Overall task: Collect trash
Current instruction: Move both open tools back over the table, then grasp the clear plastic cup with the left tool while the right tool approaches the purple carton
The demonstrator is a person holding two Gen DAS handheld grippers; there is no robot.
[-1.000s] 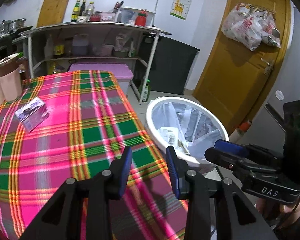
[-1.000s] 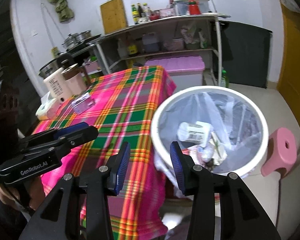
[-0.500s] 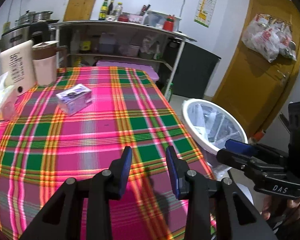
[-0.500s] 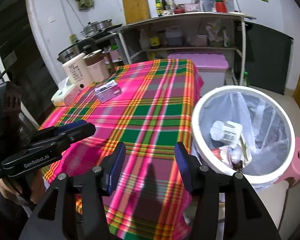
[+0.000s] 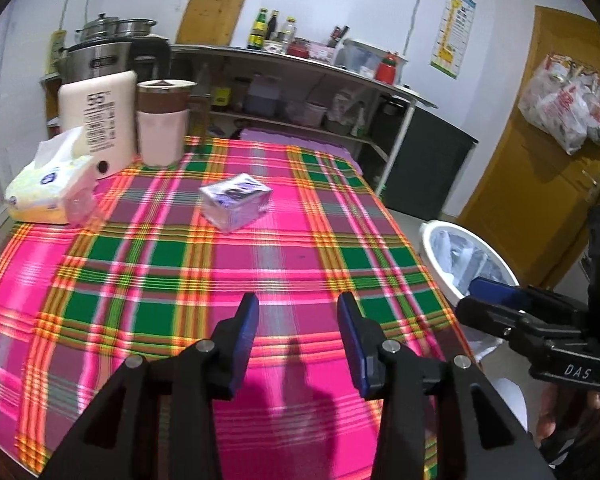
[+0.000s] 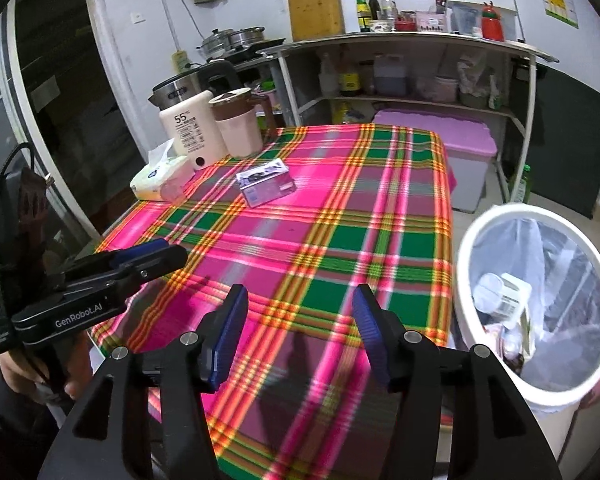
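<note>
A small purple box lies on the pink-and-green plaid tablecloth, towards the far side; it also shows in the right wrist view. A white trash bin lined with a clear bag stands on the floor at the table's right edge, with a white bottle and wrappers inside; its rim shows in the left wrist view. My left gripper is open and empty over the table's near part. My right gripper is open and empty over the table's near right corner, left of the bin.
A tissue pack, a white appliance and a pink-and-brown jug stand at the table's far left. A shelf rack with bottles and a purple-lidded box stand behind. A yellow door is at the right.
Both grippers have swung left, away from the bin and towards the table. The bin has slid to the right edge of both views; the purple box and far-left items have come into view.
</note>
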